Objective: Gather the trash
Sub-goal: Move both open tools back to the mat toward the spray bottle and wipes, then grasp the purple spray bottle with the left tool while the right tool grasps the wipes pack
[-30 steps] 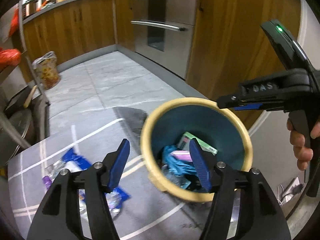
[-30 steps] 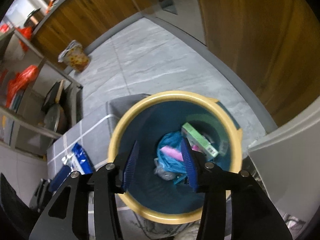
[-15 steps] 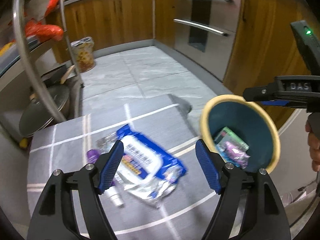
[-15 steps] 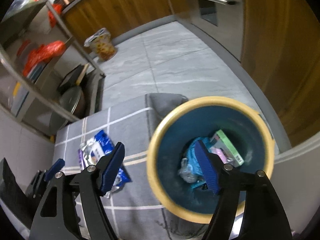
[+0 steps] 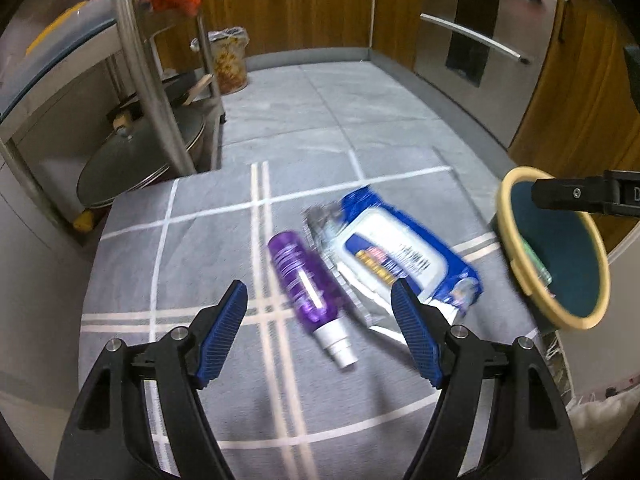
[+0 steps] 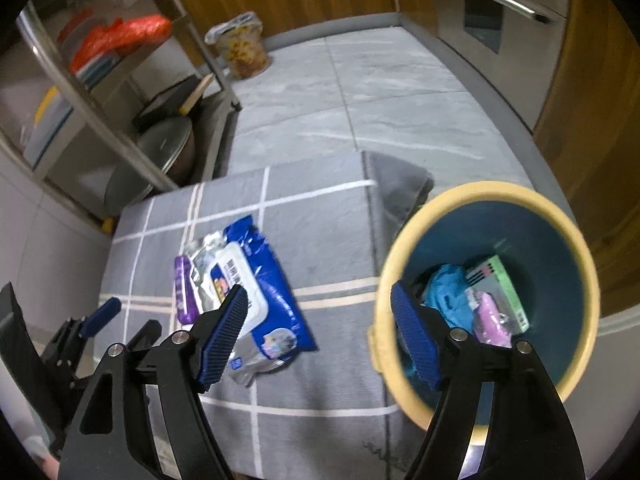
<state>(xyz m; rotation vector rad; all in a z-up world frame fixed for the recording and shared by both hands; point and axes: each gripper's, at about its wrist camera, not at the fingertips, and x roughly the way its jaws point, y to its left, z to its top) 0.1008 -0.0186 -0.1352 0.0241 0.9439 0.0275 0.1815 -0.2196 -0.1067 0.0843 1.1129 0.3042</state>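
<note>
A purple spray bottle [image 5: 306,284] and a blue-and-white wipes pack [image 5: 396,258] lie side by side on the grey checked table [image 5: 192,248]. My left gripper [image 5: 320,334] is open and empty, hovering just above the bottle's cap end. A yellow-rimmed teal bin [image 6: 492,292] stands off the table's right edge, holding blue, pink and green trash. My right gripper [image 6: 320,334] is open and empty, above the table edge between the wipes pack [image 6: 256,292] and the bin. The bottle [image 6: 184,292] shows left of the pack.
A steel rack [image 5: 140,60] with a pot lid [image 5: 140,160] and red bags stands at the back left. A bag of trash [image 5: 230,60] sits on the tiled floor. Wooden cabinets and an oven [image 5: 480,32] line the back and right.
Both grippers have swung left from over the bin toward the table and opened wider. The bottle and wipes pack now sit centred in the left wrist view.
</note>
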